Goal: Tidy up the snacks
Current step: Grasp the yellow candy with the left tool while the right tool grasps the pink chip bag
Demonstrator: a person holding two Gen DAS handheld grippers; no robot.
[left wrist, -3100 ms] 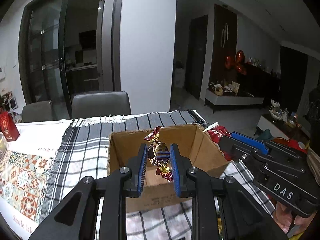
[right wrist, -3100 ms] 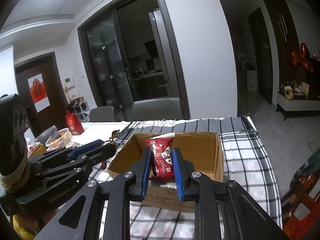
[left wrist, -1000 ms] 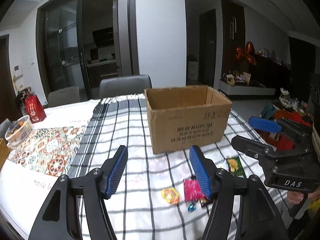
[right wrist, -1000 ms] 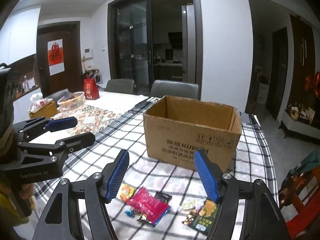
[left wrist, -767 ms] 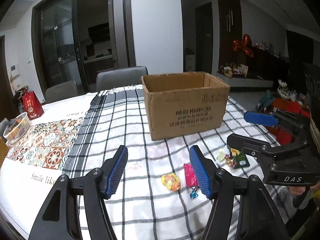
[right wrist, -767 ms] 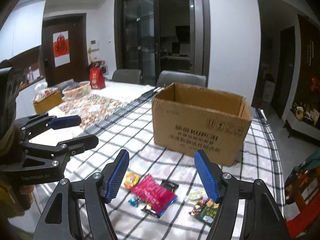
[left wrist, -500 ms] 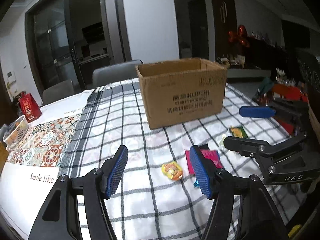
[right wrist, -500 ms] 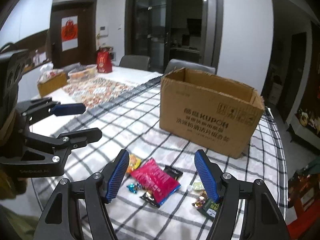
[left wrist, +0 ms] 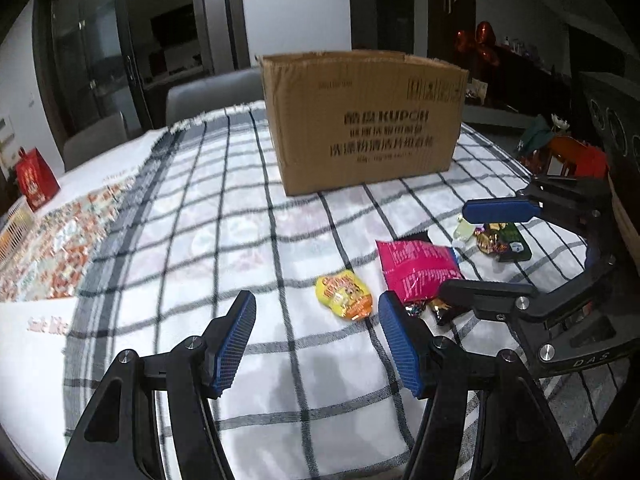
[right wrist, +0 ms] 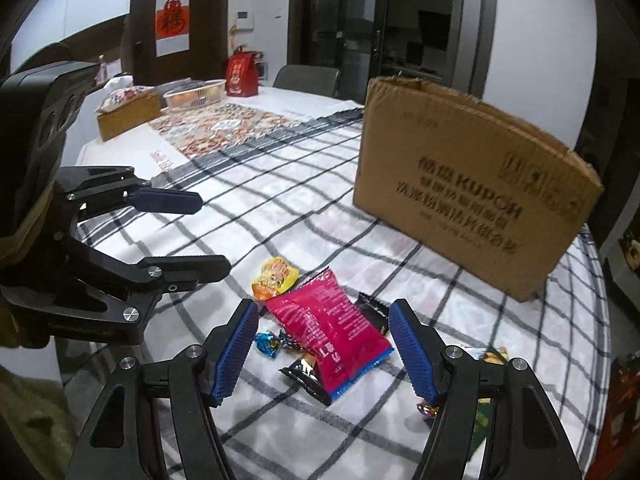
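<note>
Pink packet (right wrist: 326, 326): centre frame, overlapping black sachets; you may drag them along.
Left gripper (left wrist: 316, 344): parted, empty.
Right gripper (right wrist: 322, 350): parted, empty.

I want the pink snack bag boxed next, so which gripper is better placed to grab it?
Probably the right gripper: it is open with the pink snack bag lying between its fingers. The left gripper faces bare cloth beside it.

- Three seconds back the left gripper (left wrist: 316, 340) pinched a wrapped candy and the right gripper (right wrist: 322, 344) a red packet over the cardboard box (left wrist: 364, 120); both now stand empty, jaws apart
- Both have sunk toward the snacks; the pink packet (right wrist: 328, 324) now lies below the right jaws
</note>
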